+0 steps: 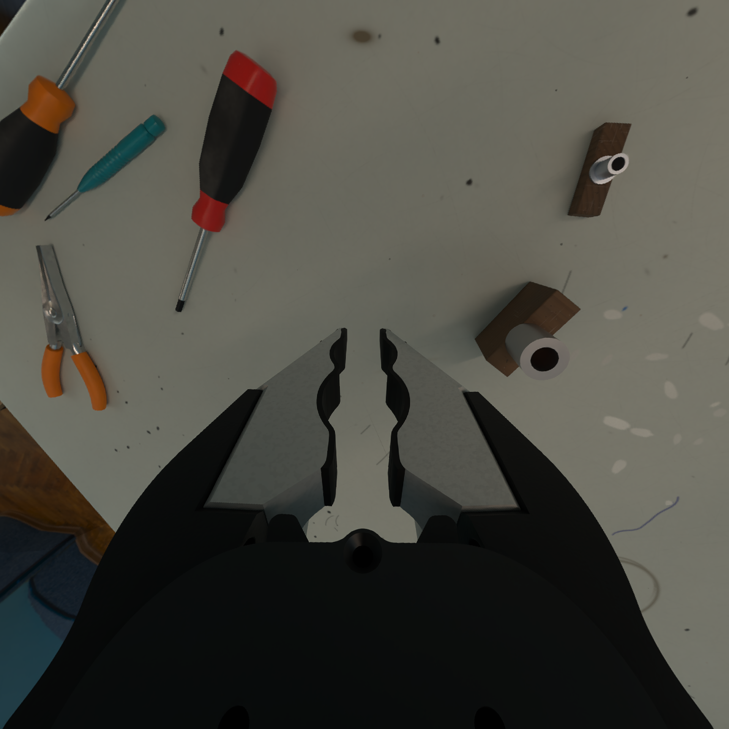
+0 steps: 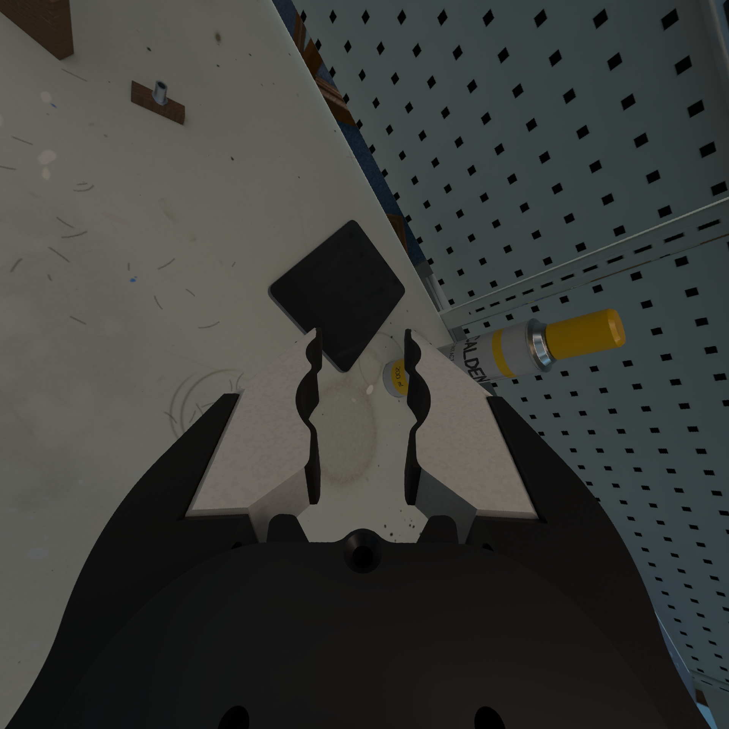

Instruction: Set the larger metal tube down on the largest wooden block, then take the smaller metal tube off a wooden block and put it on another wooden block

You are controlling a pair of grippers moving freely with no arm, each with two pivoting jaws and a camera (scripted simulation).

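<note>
In the left wrist view the larger metal tube (image 1: pixel 541 356) stands upright on a chunky wooden block (image 1: pixel 546 305) to the right of my left gripper (image 1: pixel 363 332). The left gripper's jaws are a narrow gap apart and empty, over bare table. The smaller metal tube (image 1: pixel 609 167) stands on a narrow wooden block (image 1: pixel 587 197) farther right and beyond. The right wrist view shows the small tube (image 2: pixel 159 91) on its block (image 2: pixel 171 110) far to the upper left, and the corner of a bigger wooden block (image 2: pixel 43 27) cut off by the frame. My right gripper (image 2: pixel 363 333) is open and empty.
On the left of the pale table (image 1: pixel 394 157) lie a red-black screwdriver (image 1: pixel 232 146), an orange-black screwdriver (image 1: pixel 31 138), a teal awl (image 1: pixel 114 161) and orange-handled pliers (image 1: pixel 67 335). Near the right gripper lie a black square pad (image 2: pixel 339 292) and a yellow-capped can (image 2: pixel 552 347) by the pegboard wall (image 2: pixel 552 157).
</note>
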